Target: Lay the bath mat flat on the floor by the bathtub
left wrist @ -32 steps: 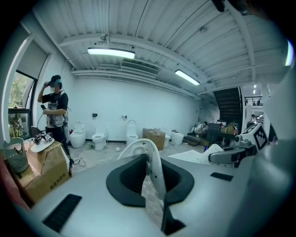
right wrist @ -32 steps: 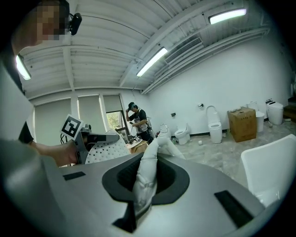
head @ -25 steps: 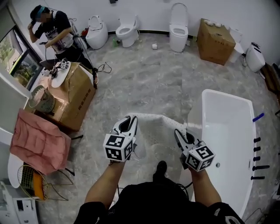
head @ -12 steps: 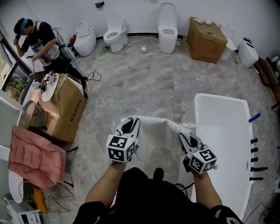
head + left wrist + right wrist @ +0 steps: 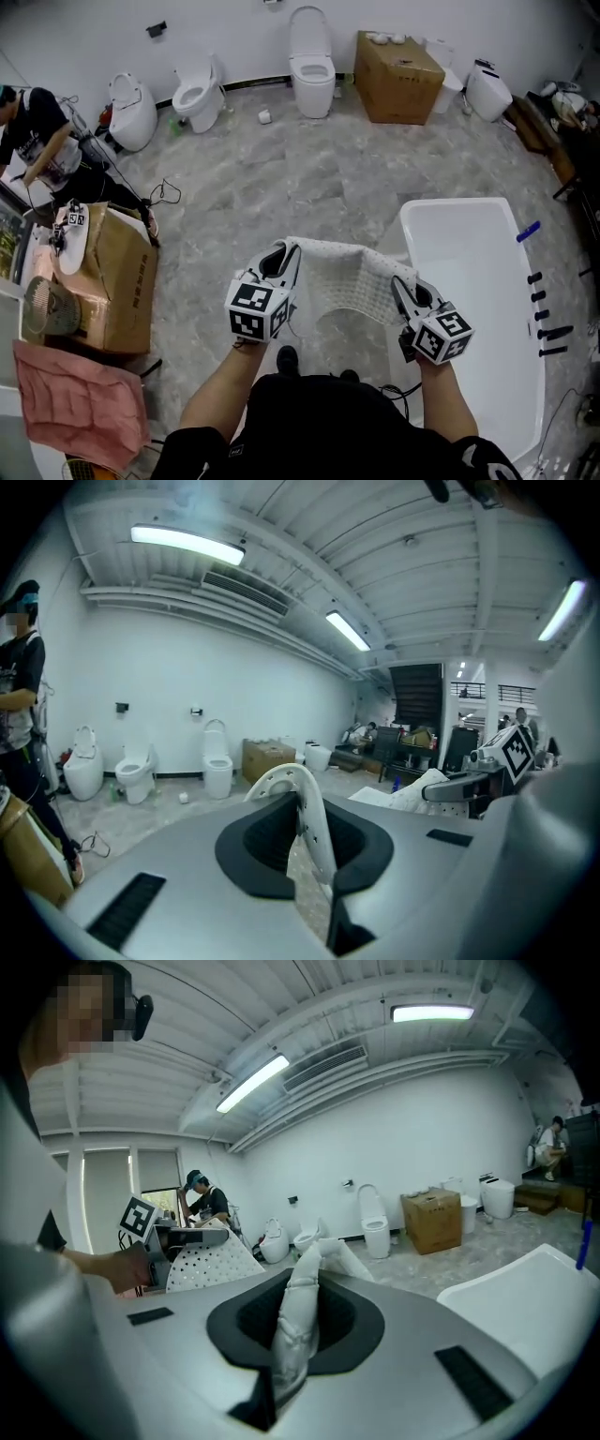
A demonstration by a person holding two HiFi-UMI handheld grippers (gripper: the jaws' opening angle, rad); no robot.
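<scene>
Two tongs: left tongs [image 5: 281, 258] and right tongs [image 5: 405, 289], each pressed together on one corner of bath mat [image 5: 349, 278]
Left tongs: pinching mat's left corner; thin white perforated edge standing upright between jaws in left gripper view
Right tongs: pinching mat's right corner; bunched white fold wedged between jaws in right gripper view
Bath mat: white, dotted with small holes, held up off floor [image 5: 309, 178], spread between both tongs, sagging in the middle
Mat place: over grey marbled floor, just beside left rim of bathtub [image 5: 448, 202]; right corner about level with that rim in head view
Bathtub: white, at right side of floor, blue item [image 5: 528, 231] on its far-right rim
Far wall: white toilet [image 5: 311, 61], cardboard box [image 5: 398, 77] right of it
Left edge of floor: second box [image 5: 117, 281], pink cloth [image 5: 80, 403] nearer, bystander [image 5: 37, 131] at far-left corner
</scene>
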